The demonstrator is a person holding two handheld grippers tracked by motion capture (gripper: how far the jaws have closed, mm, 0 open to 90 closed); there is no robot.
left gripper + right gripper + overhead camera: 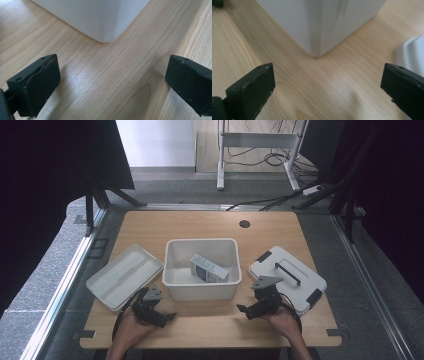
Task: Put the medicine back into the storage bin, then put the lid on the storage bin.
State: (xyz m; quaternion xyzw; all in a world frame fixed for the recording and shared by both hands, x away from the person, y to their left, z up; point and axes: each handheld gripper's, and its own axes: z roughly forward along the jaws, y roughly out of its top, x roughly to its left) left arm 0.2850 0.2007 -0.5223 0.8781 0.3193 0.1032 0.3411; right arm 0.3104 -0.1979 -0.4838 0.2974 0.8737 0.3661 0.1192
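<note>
Progress looks slight from where I sit: the small carton [208,268] lies tilted inside the white bin [202,291] at the middle of the table [200,222], and nothing is gripped, so I judge the handling of the bin or its contents has not started. I have the left gripper [159,316] low over the wood just near of the bin's near left corner, its jaws spread wide with bare tabletop between them; in the left gripper view that rounded bin corner [105,25] sits ahead and apart from the jaws. I have the right gripper [248,312] mirrored at the near right corner, also spread and holding nothing, with the corner [319,37] ahead of it in the right gripper view. A shallow white tray [124,276] lies to the left of the bin, and a white lid with a black handle [287,279] lies to its right, just beyond my right gripper. What is left, as I judge it, is everything: closing in on the bin and taking hold.
</note>
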